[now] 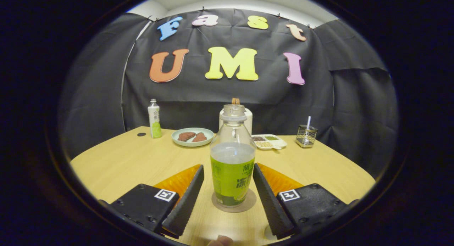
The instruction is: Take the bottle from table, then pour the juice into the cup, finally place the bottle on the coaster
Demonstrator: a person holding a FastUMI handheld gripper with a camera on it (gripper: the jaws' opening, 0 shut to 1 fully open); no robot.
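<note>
A clear bottle [232,157] with a green label stands upright and uncapped, about half full of pale juice. It rests on a round brownish coaster [249,202] on the wooden table [124,161]. My gripper [227,189] is open, one finger on each side of the bottle's lower body. A gap shows between each finger and the bottle. A white cup-like container [248,119] stands behind the bottle, mostly hidden by it.
Toward the back of the table are a slim white and green bottle [154,118], a pale plate [192,137] with two brown pieces, a small divided tray [269,141] of grains, and a wire holder [306,135] with a stick in it.
</note>
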